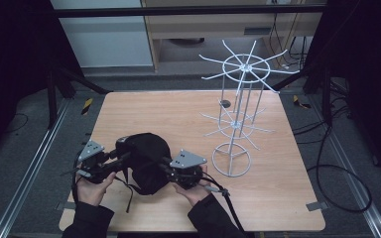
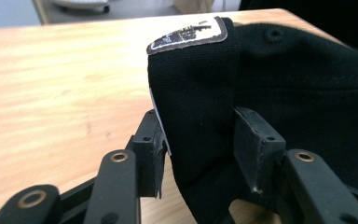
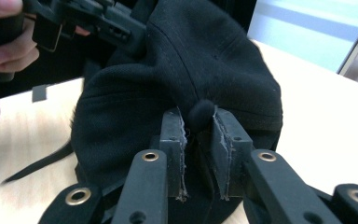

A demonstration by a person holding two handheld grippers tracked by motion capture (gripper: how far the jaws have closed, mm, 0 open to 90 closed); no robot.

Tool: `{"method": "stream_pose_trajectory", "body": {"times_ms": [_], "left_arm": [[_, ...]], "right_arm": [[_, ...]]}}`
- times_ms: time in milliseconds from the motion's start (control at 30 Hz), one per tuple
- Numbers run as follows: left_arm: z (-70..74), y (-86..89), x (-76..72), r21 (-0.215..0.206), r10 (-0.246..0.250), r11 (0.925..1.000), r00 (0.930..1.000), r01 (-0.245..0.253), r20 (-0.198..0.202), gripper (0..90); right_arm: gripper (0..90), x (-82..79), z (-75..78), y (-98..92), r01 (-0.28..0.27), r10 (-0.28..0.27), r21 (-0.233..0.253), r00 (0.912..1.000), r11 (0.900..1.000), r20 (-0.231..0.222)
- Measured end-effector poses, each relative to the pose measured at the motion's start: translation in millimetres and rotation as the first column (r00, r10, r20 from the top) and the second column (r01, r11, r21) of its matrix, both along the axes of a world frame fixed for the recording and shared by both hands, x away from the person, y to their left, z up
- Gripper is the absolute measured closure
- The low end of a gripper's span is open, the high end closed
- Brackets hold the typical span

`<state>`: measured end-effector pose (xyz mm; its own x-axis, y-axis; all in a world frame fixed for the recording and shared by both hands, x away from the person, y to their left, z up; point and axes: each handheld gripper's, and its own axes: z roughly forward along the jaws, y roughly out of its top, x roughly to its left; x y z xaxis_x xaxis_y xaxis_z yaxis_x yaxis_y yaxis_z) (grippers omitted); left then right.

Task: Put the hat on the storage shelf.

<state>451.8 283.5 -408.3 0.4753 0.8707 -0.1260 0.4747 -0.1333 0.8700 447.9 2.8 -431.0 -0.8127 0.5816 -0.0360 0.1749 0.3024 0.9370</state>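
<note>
Wooden tabletop [image 1: 178,114] carries a black cap [image 1: 146,153] at its near edge, left of a white wire rack [image 1: 238,114]. Left gripper [image 2: 200,135] fingers clamp its brim; right gripper [image 3: 200,135] fingers pinch the crown button. Lifting evenly should keep both holds from slipping.

The cap [image 1: 146,156] is matt black woven cloth with stitched seams and a glossy sticker [image 2: 189,34] on its brim. The tabletop [image 1: 178,114] looks like smooth pale wood grain. At far right, the rack [image 1: 240,106] is thin white-coated wire.
</note>
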Motion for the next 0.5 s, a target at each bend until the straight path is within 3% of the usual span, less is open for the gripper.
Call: {"method": "stream_pose_trajectory", "body": {"times_ms": [133, 167, 233, 333, 500], "left_arm": [[-11.4, 14.6, 6.8, -0.001, 0.04, 0.9992, 0.9981, -0.04, -0.046, 55.4], [-19.1, 21.8, 11.7, -0.007, 0.053, 0.9985, 0.9955, -0.054, -0.078, 55.4], [-26.1, 28.7, 16.0, -0.013, 0.068, 0.9975, 0.9923, -0.069, -0.104, 55.4], [-31.2, 34.2, 18.9, -0.016, 0.083, 0.9962, 0.9898, -0.085, -0.116, 55.0], [-44.4, 42.5, 25.7, 0.03, 0.126, 0.992, 0.9796, -0.123, -0.156, 49.5]], "right_arm": [[72.9, 5.1, -6.1, 11.3, 0.002, -0.003, -0.033, 0.9998, 0.999, -0.018], [72.3, 5.4, -7.8, 12.7, 0.005, -0.006, -0.041, 0.9998, 0.999, -0.02], [72.1, 5.5, -9.9, 13.3, 0.0, -0.002, -0.053, 0.9997, 0.999, -0.026], [71.4, 4.6, -8.5, 9.8, 0.001, -0.002, -0.054, 0.9997, 0.999, -0.023], [70.0, 4.4, -4.5, 0.3, 0.01, -0.012, -0.04, 0.9992, 0.999, -0.038]]}}
